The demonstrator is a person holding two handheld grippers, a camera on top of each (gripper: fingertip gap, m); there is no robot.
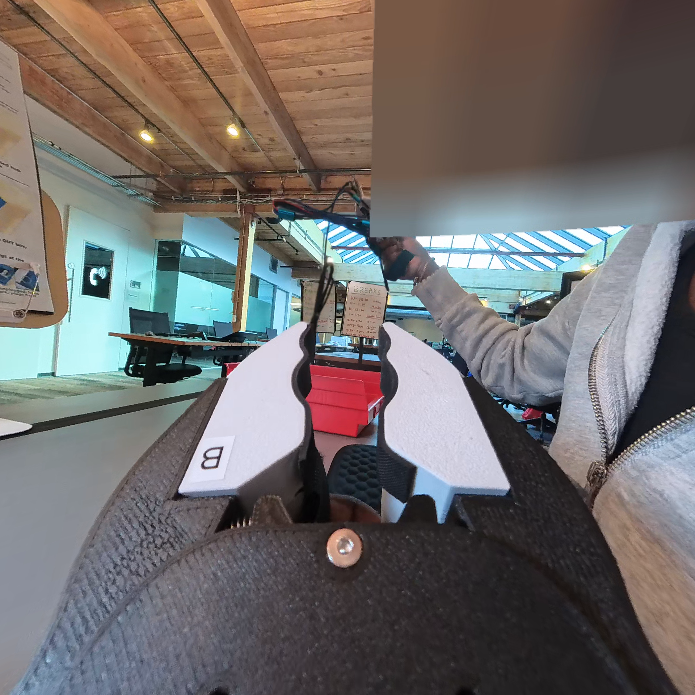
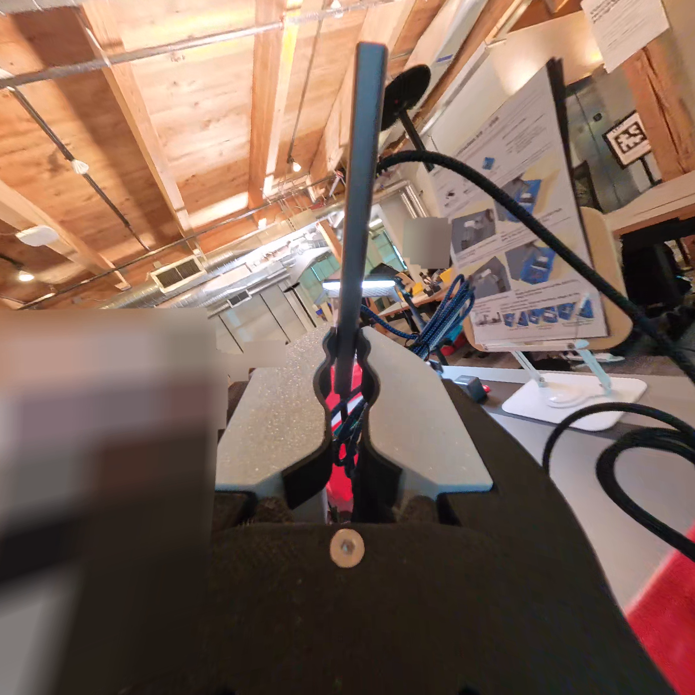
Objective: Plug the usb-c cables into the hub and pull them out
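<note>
While raised: one hub (image 2: pixel 363 195), two tools.

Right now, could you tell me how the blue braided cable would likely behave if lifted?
Probably floppy: the blue braided cable droops in loose loops beside the hub. Likely light too, since the hub stands upright in the right gripper. Its braid looks grippy.

Writing shows in sev. places, words not given here:
- White sticker (image 1: pixel 212 458), one black letter, on a finger of left gripper (image 1: pixel 344 331).
- Handwritten whiteboard (image 1: pixel 364 308), mid room; 2nd board (image 1: pixel 319 306) just beside it, too small to read.
- Printed poster (image 1: pixel 18 188) w/ pics, far left edge.
- Dark door panel (image 1: pixel 97 275) w/ white logo.
- Right wrist view: instruction sheet (image 2: pixel 526 233) w/ photos on white stand; b/w code marker (image 2: pixel 627 139); paper sheet (image 2: pixel 626 30) top right, print blurred.
</note>
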